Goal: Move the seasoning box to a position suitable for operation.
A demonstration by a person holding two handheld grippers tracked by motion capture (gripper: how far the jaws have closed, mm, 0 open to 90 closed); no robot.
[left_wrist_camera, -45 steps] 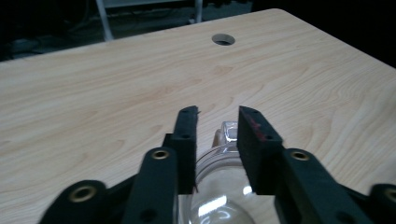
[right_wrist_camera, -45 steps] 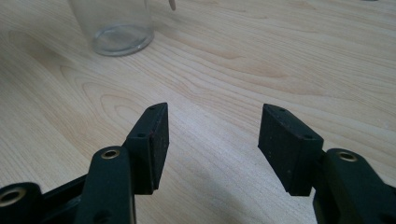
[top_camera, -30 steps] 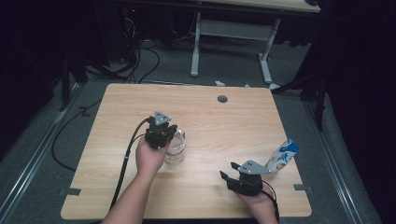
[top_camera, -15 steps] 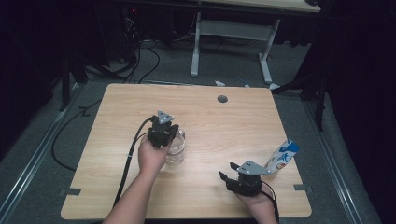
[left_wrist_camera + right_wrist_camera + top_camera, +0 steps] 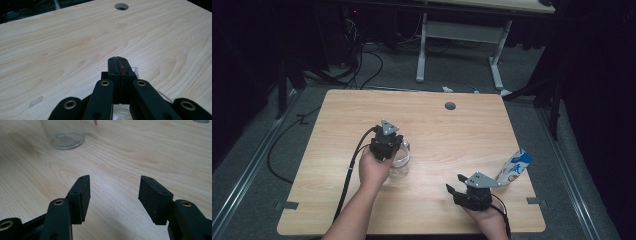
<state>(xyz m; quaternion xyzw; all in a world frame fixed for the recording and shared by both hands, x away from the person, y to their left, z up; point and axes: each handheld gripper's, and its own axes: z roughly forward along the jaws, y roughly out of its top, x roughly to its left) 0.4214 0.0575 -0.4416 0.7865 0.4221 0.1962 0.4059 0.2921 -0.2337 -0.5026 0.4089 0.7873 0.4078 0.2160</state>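
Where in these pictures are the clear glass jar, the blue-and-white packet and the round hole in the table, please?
clear glass jar (image 5: 399, 165), high view, on its side wall beside the hand.
blue-and-white packet (image 5: 514, 167), high view, on the middle of its printed face.
round hole (image 5: 450, 106), high view, on its dark centre.

Light wood table – pale grain, rounded corners, round cable hole near far edge, centre-right. Blue-and-white carton near right edge, tilted. Small strip of clear tape stuck on tabletop. Grey carpet floor all round – black cables snaking across it beyond far left corner. White-legged desk frame further back, room behind it dark. Metal rail runs along floor on left.
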